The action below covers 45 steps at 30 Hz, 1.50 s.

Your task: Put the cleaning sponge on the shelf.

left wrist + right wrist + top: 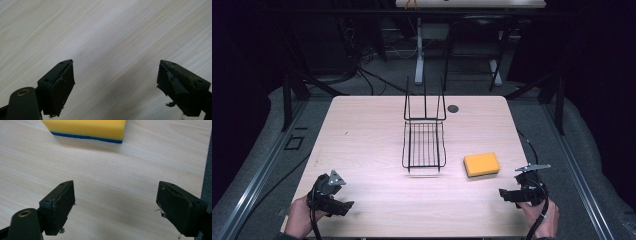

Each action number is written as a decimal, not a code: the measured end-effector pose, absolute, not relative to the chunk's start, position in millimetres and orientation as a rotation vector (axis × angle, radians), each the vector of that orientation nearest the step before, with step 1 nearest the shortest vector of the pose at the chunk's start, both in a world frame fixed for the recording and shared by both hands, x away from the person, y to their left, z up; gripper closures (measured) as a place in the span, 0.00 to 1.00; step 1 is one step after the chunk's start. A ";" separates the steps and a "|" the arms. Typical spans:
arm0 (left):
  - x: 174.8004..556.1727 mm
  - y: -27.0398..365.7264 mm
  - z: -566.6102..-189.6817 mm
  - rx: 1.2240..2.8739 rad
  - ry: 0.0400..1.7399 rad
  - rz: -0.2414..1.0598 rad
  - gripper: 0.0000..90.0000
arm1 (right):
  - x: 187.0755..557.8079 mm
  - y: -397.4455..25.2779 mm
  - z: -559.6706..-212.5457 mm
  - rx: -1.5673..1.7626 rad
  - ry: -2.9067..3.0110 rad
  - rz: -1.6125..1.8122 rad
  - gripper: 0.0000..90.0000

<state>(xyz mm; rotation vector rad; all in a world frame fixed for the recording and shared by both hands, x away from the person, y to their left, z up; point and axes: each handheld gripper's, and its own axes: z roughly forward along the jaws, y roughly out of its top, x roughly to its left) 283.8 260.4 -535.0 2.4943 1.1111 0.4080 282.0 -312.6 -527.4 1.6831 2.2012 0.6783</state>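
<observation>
A yellow sponge (481,164) with a blue underside lies flat on the wooden table (362,130), right of a black wire rack (424,145) at the table's middle. My right gripper (503,195) rests near the front right corner, open, a short way in front of the sponge (87,128), with nothing between its jaws (116,205). My left gripper (348,206) sits near the front left corner, open and empty over bare wood (116,85). A hand holds each gripper from the bottom edge.
A small dark round disc (453,108) sits at the back of the table behind the rack. The rack's tall back wires stand upright. Table legs and cables fill the dark floor beyond. The table's right edge (205,170) runs close to my right gripper.
</observation>
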 end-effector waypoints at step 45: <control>283.4 260.1 -535.6 2.495 1.112 0.403 0.16 | 350.8 -287.4 -511.5 1.626 2.215 0.801 0.16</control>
